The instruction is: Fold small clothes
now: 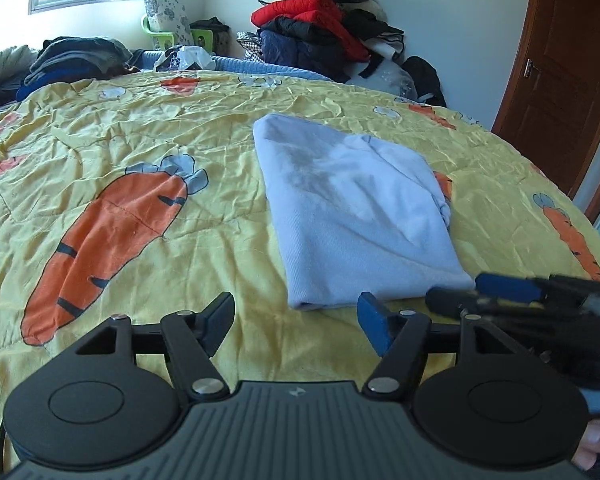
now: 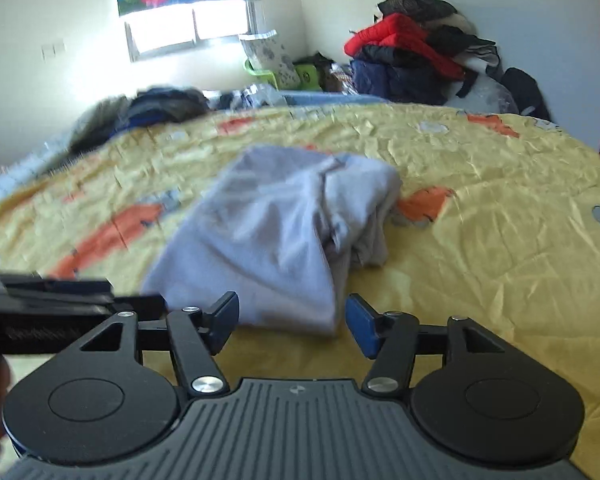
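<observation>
A pale blue garment [image 1: 352, 212] lies folded near the middle of the bed, on a wrinkled yellow quilt [image 1: 140, 128] with a carrot print. The left gripper [image 1: 298, 322] and the right gripper [image 2: 292, 322] both stand with fingers apart, holding nothing, just before the garment's near edge. A pile of clothes [image 1: 324, 28] is at the far edge by the white wall, and a wooden door [image 1: 560, 60] is on the right.

Motion blur smears the right wrist view, softening the pale blue garment [image 2: 276, 236] and dark clothes heap [image 2: 152, 110] on the bed [image 2: 480, 240]. The right gripper [image 1: 480, 294], cut by the left view's edge, shows blurred; its finger gap cannot be read there.
</observation>
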`<state>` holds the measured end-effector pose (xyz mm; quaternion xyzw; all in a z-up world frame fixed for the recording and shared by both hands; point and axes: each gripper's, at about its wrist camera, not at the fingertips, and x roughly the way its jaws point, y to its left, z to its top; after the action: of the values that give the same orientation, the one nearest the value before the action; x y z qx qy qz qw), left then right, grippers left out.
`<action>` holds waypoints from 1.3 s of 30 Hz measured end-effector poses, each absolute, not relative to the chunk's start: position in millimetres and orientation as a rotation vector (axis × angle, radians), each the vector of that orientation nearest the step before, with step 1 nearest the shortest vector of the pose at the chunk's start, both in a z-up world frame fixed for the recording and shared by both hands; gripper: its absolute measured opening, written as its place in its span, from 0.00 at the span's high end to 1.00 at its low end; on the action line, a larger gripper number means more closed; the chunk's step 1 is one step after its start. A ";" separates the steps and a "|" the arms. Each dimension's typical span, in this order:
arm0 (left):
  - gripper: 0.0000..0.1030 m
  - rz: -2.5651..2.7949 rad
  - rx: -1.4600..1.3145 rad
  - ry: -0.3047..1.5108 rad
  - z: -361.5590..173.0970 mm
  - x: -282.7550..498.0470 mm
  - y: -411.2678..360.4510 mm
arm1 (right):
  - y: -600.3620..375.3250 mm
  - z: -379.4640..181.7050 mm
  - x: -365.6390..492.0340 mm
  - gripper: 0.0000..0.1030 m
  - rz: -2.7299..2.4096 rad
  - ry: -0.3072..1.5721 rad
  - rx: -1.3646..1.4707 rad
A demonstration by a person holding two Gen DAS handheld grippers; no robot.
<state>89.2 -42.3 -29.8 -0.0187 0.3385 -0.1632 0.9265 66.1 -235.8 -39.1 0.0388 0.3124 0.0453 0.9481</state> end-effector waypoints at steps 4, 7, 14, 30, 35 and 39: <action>0.34 -0.289 0.023 0.663 -29.7 80.4 -44.2 | -238.6 -39.0 44.4 0.31 0.103 0.619 0.136; 0.33 -0.258 0.041 0.666 -33.4 77.7 -41.9 | -235.6 -36.2 31.7 0.21 0.083 0.601 0.120; 0.25 -0.210 0.030 0.681 -45.3 71.9 -32.0 | -234.8 -40.5 21.9 0.16 0.076 0.613 0.126; 0.00 -0.141 0.060 0.654 -60.5 69.0 -27.3 | -233.0 -56.5 36.2 0.01 0.024 0.628 0.089; 0.00 -0.140 0.062 0.654 -61.2 67.8 -28.4 | -227.0 -58.9 41.5 0.00 0.005 0.648 0.048; 0.00 -0.141 0.058 0.655 -61.3 67.2 -27.3 | -224.1 -60.2 42.6 0.00 -0.003 0.656 0.020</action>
<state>67.2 -27.3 -61.3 0.0286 0.3215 -0.0692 0.9439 42.6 -224.1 -60.2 0.0100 0.3222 -0.0014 0.9466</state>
